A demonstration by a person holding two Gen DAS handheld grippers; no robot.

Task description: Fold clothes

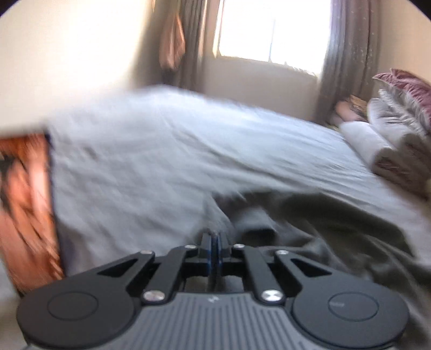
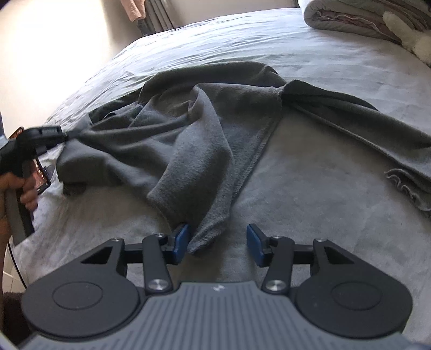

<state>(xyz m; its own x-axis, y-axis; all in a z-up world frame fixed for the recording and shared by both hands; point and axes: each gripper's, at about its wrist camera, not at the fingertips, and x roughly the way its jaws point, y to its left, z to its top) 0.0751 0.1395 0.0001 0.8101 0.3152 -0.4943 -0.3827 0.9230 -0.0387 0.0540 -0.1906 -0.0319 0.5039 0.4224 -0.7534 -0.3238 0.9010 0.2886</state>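
Observation:
A dark grey fleece garment (image 2: 194,129) lies crumpled across the light grey bed (image 2: 309,188). One long part (image 2: 363,126) stretches to the right. My right gripper (image 2: 216,243) is open, its blue pads (image 2: 181,242) on either side of a hanging corner of the garment, close to the bed surface. My left gripper (image 2: 64,133) shows at the left of the right wrist view, shut on the garment's left edge and pulling it taut. In the blurred left wrist view that gripper (image 1: 214,238) is shut, with the garment (image 1: 309,223) to its right.
Folded blankets and pillows (image 2: 363,18) are stacked at the bed's far right, also in the left wrist view (image 1: 398,134). A window (image 1: 272,29) with curtains is behind the bed. The bed's left edge drops to the floor (image 2: 54,48). An orange patterned surface (image 1: 24,202) is at the left.

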